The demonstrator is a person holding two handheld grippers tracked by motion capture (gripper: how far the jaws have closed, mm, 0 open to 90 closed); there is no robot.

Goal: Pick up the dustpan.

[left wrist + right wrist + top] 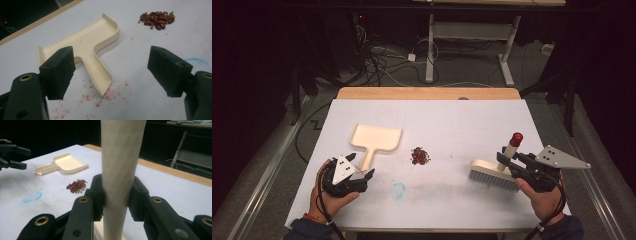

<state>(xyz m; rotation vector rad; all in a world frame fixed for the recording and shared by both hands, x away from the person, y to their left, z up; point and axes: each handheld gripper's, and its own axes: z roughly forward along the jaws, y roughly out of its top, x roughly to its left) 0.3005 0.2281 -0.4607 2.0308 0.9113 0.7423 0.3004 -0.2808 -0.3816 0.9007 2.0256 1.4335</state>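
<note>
Lower left of the high view: left tongs held low over the white table, jaws spread wide with nothing between them, aimed toward the handle of the cream dustpan. In the left gripper view, that handle's tip lying on the table in the gap ahead of the two black pads, nearer the left pad, not yet touched; likely lined up for a grab so the pan can be steadied as a catcher. Pan lying flat just up and right of the tongs, handle toward the person. Center of the frame: small heap of red beans, with a few green ones mixed in, just right of the pan, well apart from both tongs. Below it, a faint blue smudge on the table; reddish specks by the handle tip. Right side: brush standing bristles down on the table, red-capped handle rising upright, right tongs clamped on the pale shaft, presumably ready to sweep the heap leftward into the pan. Brush well right of the beans.
</note>
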